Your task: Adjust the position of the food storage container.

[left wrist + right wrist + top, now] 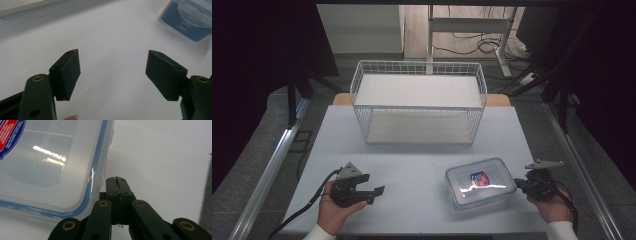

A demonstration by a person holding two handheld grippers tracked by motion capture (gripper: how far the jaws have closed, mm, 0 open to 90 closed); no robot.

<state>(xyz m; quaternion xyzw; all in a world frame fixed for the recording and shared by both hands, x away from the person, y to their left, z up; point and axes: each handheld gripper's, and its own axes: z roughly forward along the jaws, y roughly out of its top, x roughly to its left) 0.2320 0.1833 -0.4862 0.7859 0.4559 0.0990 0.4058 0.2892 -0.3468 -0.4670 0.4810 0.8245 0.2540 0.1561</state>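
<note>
Now the container [50,165] lies just beside the right gripper [116,179], whose jaws are pressed together, empty.

The container [480,183] is clear glossy plastic with a blue seal and a shiny printed label. The basket [418,102] is white coated wire. The counter [412,165] looks smooth and matt white; the fingers [67,73] matt black.
</note>
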